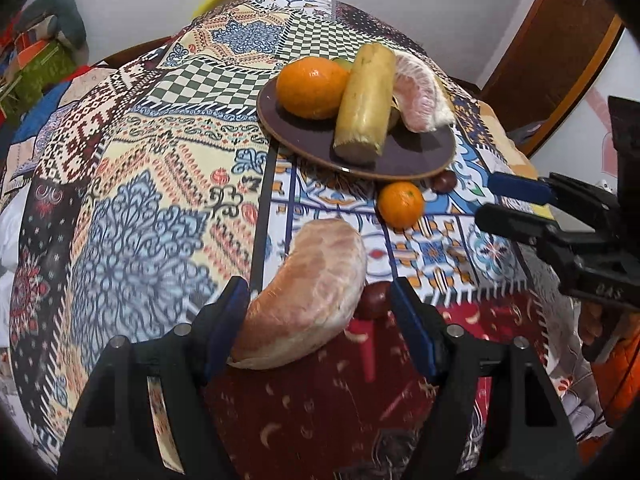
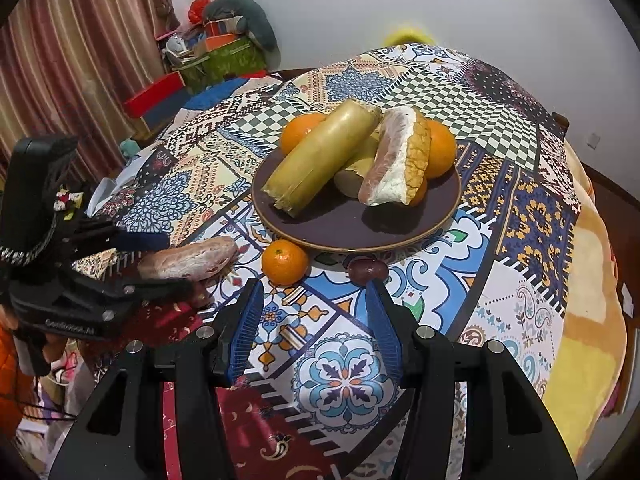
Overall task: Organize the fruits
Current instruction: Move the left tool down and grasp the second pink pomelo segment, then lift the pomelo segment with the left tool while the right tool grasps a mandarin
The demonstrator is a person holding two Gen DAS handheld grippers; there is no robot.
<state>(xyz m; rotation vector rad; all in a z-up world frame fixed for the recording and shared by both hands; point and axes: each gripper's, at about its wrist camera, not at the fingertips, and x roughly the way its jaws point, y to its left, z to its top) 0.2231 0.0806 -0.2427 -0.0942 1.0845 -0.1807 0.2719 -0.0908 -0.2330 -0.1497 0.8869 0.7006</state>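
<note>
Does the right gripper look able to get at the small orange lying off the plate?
Probably yes: the right gripper is open and empty, and the small orange sits just ahead of its fingertips with bare cloth between.

Black grippers [image 2: 314, 328], ribbed blue fingers [image 2: 248, 332], silver screws.

Room in a home.
We note a patchwork tablecloth [image 2: 500, 184], striped curtains [image 2: 76, 60], a wooden door [image 1: 560, 52], and boxes piled [image 2: 216, 52] against the white wall [image 2: 320, 8].
</note>
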